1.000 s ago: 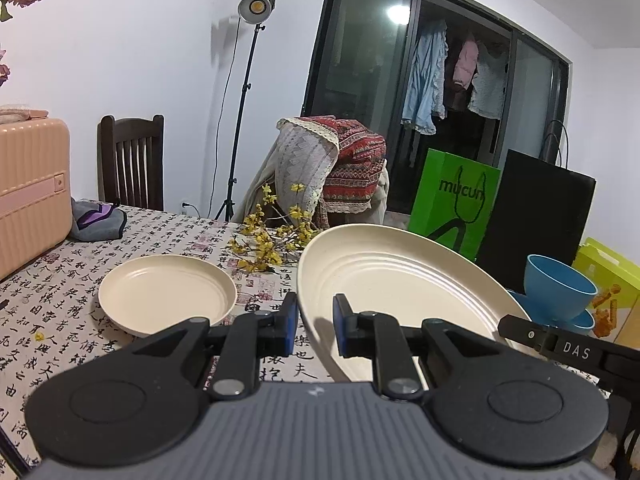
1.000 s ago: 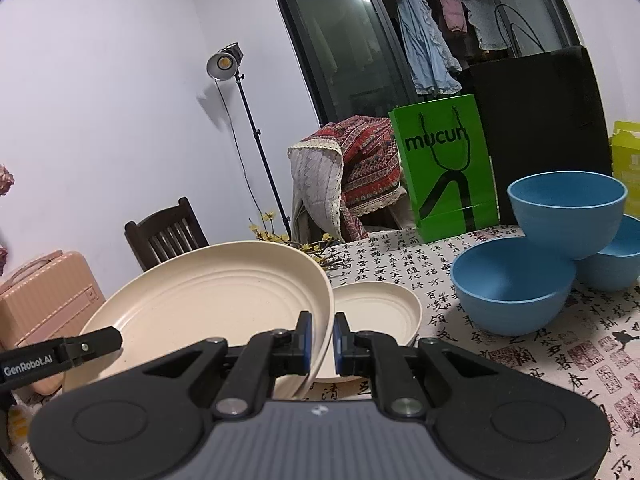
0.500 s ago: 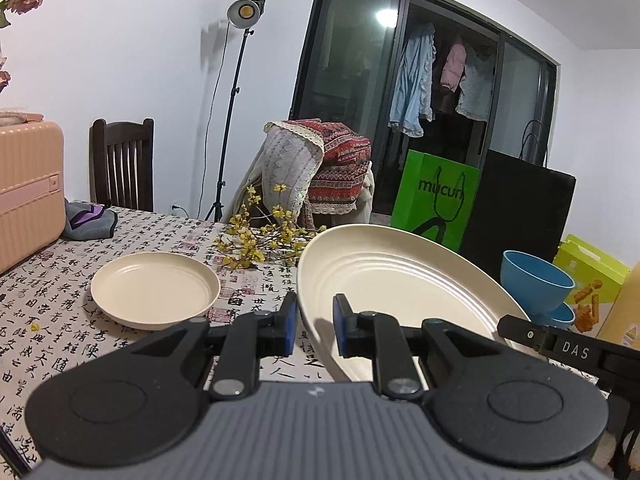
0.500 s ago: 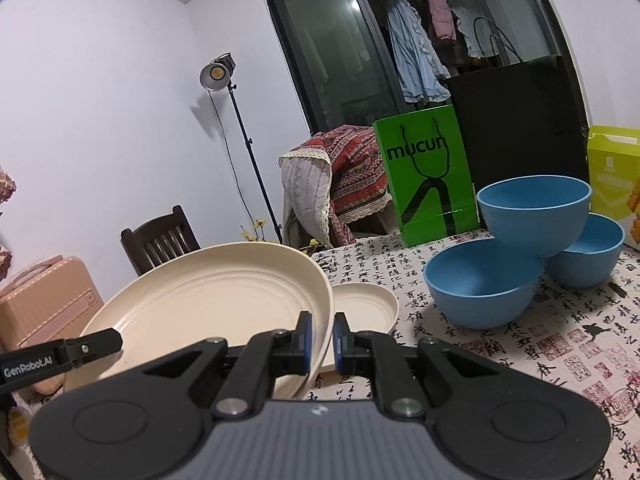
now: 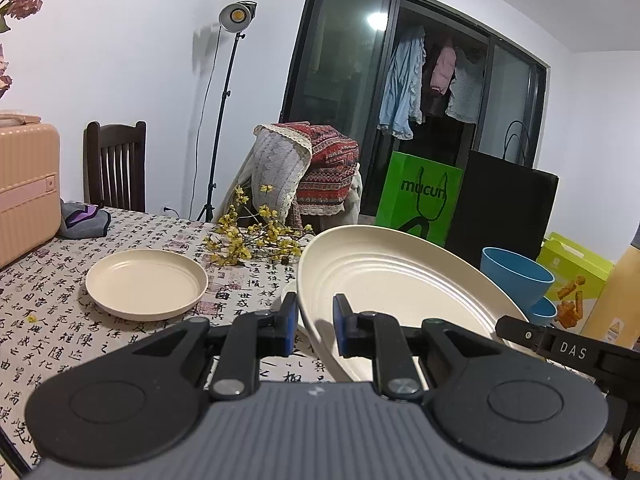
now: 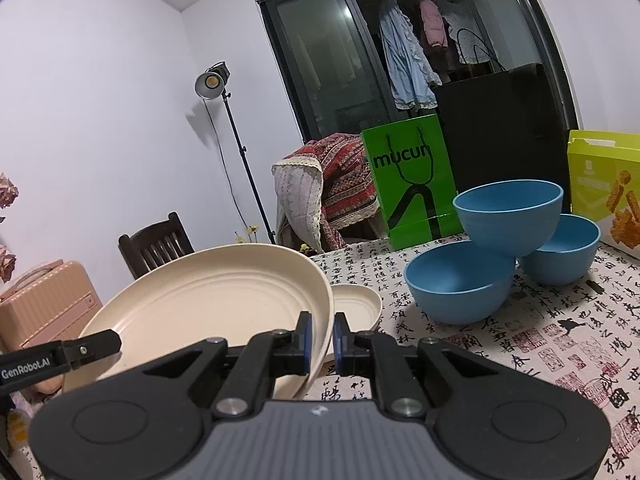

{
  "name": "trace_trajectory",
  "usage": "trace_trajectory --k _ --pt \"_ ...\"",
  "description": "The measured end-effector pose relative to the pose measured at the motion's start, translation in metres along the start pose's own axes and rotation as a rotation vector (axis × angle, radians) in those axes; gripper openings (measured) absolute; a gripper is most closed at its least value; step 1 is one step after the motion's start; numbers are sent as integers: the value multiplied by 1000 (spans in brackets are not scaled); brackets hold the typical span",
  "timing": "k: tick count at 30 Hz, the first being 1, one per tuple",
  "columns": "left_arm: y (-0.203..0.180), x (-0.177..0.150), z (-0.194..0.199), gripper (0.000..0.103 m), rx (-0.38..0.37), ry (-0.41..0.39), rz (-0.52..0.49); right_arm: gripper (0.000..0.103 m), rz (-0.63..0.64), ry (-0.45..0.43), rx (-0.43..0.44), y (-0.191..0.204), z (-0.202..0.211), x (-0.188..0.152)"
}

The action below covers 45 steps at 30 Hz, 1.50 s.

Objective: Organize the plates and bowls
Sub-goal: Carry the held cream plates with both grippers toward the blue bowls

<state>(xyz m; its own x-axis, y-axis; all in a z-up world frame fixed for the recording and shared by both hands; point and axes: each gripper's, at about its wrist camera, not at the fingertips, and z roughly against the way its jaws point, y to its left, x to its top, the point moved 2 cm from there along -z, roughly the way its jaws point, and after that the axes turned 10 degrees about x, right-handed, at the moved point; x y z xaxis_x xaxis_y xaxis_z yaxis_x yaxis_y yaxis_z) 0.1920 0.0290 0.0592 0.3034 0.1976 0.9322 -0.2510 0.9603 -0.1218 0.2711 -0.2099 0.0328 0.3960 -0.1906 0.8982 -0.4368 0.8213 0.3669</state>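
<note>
You hold the large cream plate (image 5: 400,280) tilted above the desk (image 6: 520,344), clamped at opposite rims. Two small cream plates (image 5: 146,282) lie flat beneath and beside it. Three blue bowls (image 6: 460,280) cluster together, one perched atop two.

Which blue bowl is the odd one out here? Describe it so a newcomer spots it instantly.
Find the green shopping bag at the table's far edge. In front of it sit three blue bowls; the top bowl rests tilted on the rims of the other two, not on the tablecloth.
</note>
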Motion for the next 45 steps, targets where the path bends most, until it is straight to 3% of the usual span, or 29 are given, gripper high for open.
trace_trajectory --k 45 --pt "-46 -45 22 18 -93 38 -54 11 -16 -28 -97 -42 64 -29"
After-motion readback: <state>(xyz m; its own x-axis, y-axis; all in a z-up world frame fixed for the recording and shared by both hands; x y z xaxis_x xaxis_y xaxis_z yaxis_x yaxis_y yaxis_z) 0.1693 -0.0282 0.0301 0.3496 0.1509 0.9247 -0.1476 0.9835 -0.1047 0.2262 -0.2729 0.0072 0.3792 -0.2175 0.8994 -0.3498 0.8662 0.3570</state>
